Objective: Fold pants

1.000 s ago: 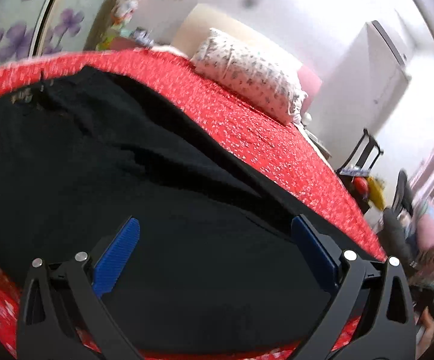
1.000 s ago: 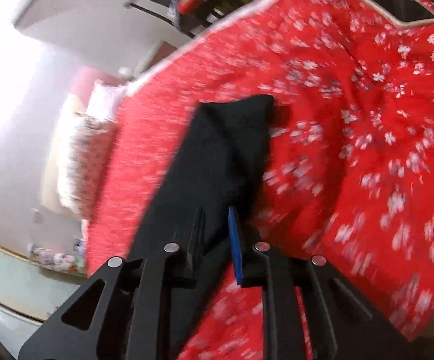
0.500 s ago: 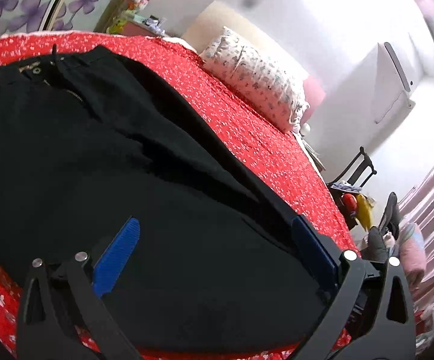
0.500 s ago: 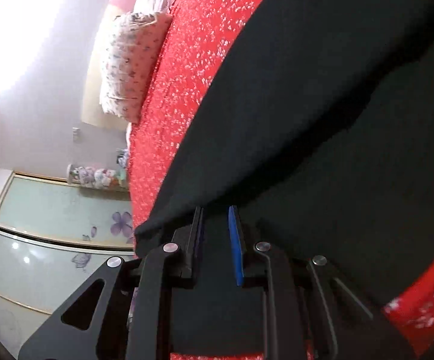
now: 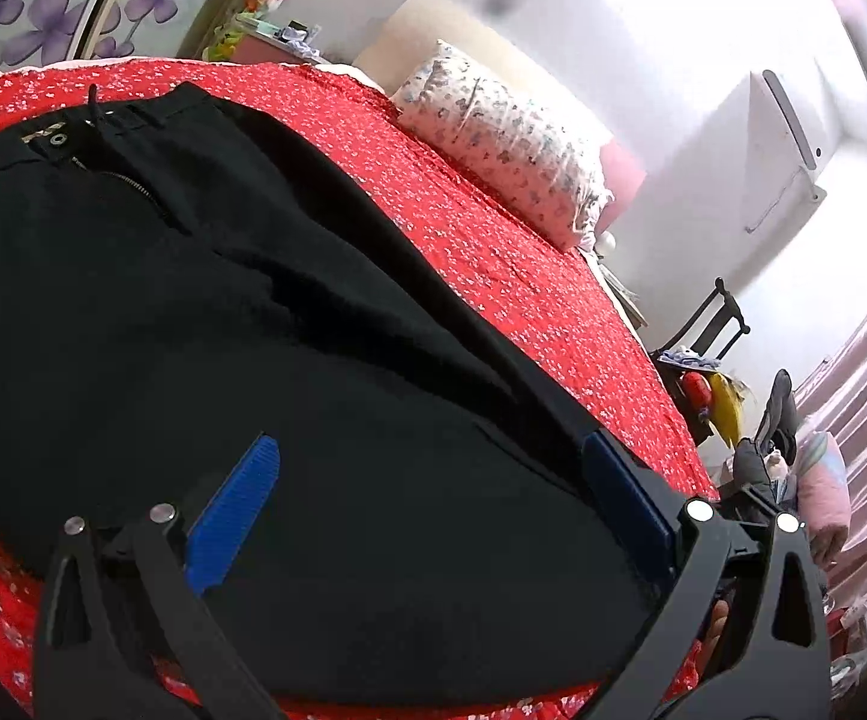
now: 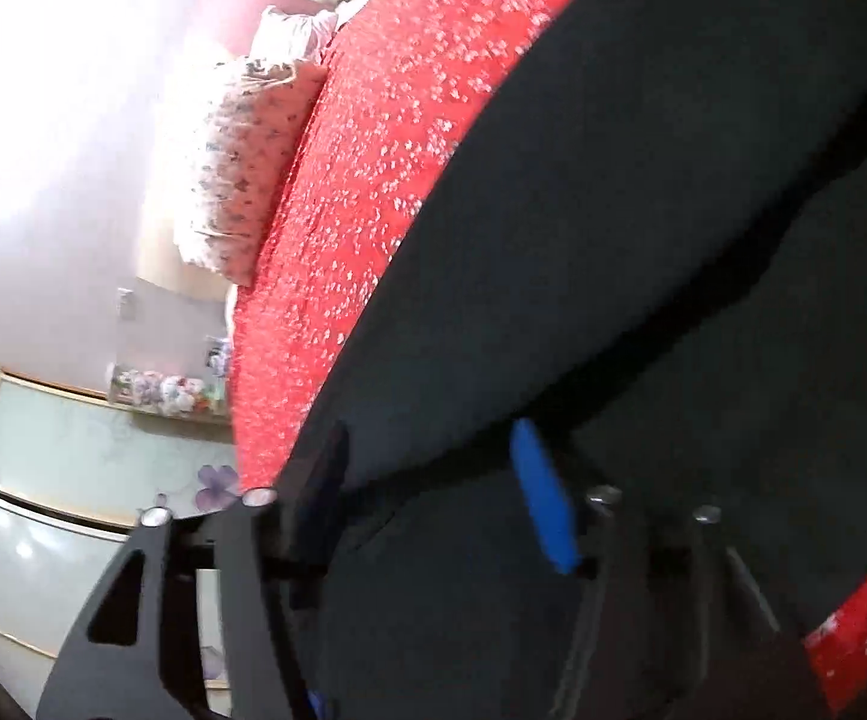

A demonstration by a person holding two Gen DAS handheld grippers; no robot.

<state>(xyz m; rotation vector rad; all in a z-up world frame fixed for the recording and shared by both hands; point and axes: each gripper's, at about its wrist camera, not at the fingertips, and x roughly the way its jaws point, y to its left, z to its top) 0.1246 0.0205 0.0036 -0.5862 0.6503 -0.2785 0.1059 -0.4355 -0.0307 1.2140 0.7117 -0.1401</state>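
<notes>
Since earlier frame, right hand-held gripper swept from trouser-leg end across to upper part of pants; jaws just been opening, now moderately apart, pads clear of cloth, fold edge of black pants lying between them. Pants spread on red floral bed, one leg laid over the other, waistband with zip at far left. Left hand-held gripper spread wide, low over near part of pants, gripping nothing. Patterned pillow at far end of bed.
</notes>
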